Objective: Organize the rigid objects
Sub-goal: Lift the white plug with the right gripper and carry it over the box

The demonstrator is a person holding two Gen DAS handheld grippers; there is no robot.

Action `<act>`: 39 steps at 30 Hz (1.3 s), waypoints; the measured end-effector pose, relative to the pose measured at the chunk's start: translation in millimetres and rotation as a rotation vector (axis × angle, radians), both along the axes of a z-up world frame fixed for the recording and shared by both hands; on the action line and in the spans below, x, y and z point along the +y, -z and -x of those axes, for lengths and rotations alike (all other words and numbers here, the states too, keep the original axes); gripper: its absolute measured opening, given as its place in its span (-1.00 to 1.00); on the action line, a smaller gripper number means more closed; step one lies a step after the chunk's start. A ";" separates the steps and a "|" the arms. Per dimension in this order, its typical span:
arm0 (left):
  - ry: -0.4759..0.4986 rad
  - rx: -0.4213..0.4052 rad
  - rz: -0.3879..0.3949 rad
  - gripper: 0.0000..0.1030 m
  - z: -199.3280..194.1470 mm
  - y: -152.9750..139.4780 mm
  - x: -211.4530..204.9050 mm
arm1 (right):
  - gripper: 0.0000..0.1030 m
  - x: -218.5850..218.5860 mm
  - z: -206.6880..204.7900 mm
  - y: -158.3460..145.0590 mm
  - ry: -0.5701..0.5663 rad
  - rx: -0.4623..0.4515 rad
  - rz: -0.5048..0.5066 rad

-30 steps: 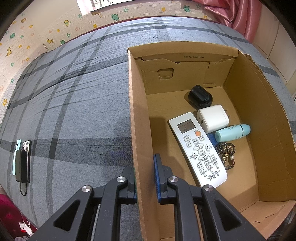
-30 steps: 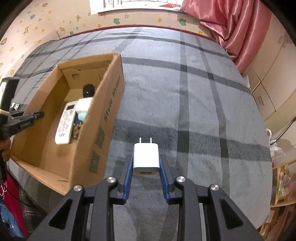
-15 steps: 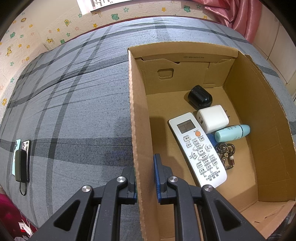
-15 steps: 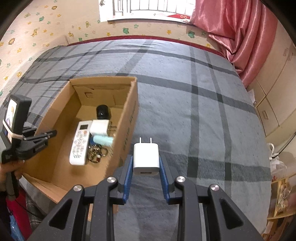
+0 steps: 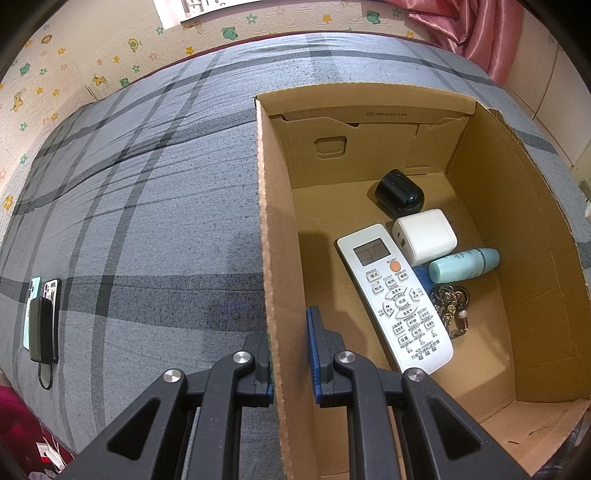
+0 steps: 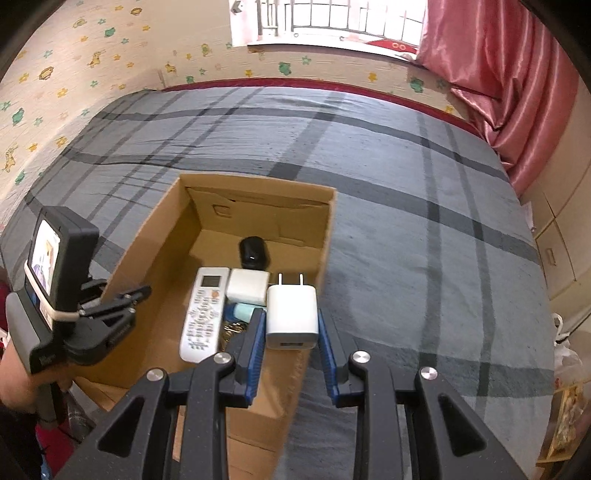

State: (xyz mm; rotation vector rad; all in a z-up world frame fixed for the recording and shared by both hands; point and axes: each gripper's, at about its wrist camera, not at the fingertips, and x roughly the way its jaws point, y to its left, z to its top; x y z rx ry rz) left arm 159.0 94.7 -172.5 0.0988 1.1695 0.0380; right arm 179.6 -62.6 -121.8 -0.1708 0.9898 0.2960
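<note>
Plaid bedspread [image 5: 147, 221], pink curtain [image 6: 517, 92], phones [image 5: 40, 314]

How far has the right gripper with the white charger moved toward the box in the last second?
Yes. The right gripper, holding the white charger, has swung from over the bedspread to above the cardboard box wall.

— Daylight is streaming through the window [image 6: 325, 22], blowing it out white.
— Everything's staying sharp, but the fisheye is bending the edges and darkening the corners.
</note>
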 end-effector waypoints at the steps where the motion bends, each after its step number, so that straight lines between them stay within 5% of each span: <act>1: 0.000 0.001 0.000 -0.72 -0.2 0.2 -0.1 | -0.44 4.1 -1.7 1.1 -0.006 0.001 -0.002; 30: 0.000 0.001 0.008 -0.72 -0.7 1.1 2.3 | -0.43 83.1 -47.1 90.9 -0.080 0.199 0.005; 39: 0.000 0.002 0.007 -0.72 -1.2 1.3 2.3 | -0.43 83.9 -51.7 98.0 -0.073 0.219 0.007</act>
